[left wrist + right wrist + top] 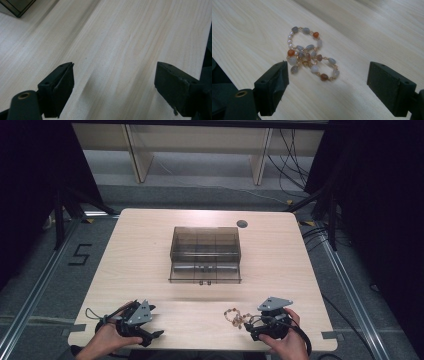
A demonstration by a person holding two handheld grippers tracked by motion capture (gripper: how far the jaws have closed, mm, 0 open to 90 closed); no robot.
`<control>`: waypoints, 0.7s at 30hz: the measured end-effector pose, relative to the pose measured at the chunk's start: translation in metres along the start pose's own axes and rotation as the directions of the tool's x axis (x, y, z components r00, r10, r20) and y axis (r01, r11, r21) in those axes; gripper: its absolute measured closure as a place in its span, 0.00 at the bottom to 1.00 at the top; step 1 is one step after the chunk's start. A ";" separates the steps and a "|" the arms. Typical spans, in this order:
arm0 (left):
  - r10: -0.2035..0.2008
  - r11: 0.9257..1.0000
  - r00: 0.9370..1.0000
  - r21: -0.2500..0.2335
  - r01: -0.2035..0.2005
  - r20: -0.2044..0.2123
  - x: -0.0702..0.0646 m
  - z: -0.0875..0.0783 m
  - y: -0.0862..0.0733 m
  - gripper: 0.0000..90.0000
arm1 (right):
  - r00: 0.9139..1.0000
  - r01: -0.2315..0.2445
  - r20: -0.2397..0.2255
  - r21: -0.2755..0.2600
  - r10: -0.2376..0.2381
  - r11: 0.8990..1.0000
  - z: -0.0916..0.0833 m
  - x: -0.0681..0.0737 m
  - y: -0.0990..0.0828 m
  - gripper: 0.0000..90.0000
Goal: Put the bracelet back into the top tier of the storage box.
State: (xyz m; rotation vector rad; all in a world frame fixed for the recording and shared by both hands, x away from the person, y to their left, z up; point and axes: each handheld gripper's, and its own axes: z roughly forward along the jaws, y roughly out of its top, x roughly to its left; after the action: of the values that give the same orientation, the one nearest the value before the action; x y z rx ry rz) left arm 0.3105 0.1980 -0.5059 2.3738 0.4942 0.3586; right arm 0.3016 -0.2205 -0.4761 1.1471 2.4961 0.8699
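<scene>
Nearest the person's edge of the table [150,245], two hands come up from below, each wrapped round a gripper. Over on the left, the left gripper [152,334] rests low on the wood near the front corner, its jaws spread wide with nothing but bare grain between them; its own view shows pale boards and, far off in the top corner, a dark edge that I take for the box. On the right, the right gripper [248,327] sits with its jaws just as wide and empty, and immediately ahead of its tips lies the beaded bracelet [235,316], a tangle of grey, white and orange stones on a fine gold-coloured chain. In the right gripper view the bracelet [310,55] is off centre: it lies ahead of the jaws and nearer the one at the left of that view, with open wood in front of the other. Its loops fold over one another, the heap running slantwise from upper left to lower right across that view. So the right hand is plainly the closer one; the left is well apart from the beads. To my eye the pickup would want a short push forward and a small shift toward that left jaw. Farther back, mid-table, stands the smoky clear drawer box [205,254], well apart from both hands.
</scene>
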 end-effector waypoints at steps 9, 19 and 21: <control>-0.007 1.000 1.000 -0.001 0.007 0.004 0.000 0.001 0.000 0.18 | 0.998 0.062 -0.012 0.076 -0.061 0.995 0.003 0.005 0.012 0.22; -0.004 1.000 1.000 -0.001 0.004 0.005 0.000 0.001 -0.001 0.18 | 0.992 0.123 -0.024 0.146 -0.121 0.982 0.008 0.010 0.030 0.25; -0.006 1.000 1.000 -0.004 0.006 -0.001 -0.001 0.000 0.000 0.18 | 0.992 0.123 -0.026 0.155 -0.120 0.980 0.009 0.010 0.032 0.25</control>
State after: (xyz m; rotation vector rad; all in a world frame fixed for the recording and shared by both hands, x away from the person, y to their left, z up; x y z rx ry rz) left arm 0.3100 0.1980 -0.5063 2.3680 0.5004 0.3577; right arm 0.3186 -0.1932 -0.4631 1.0235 2.6556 0.6634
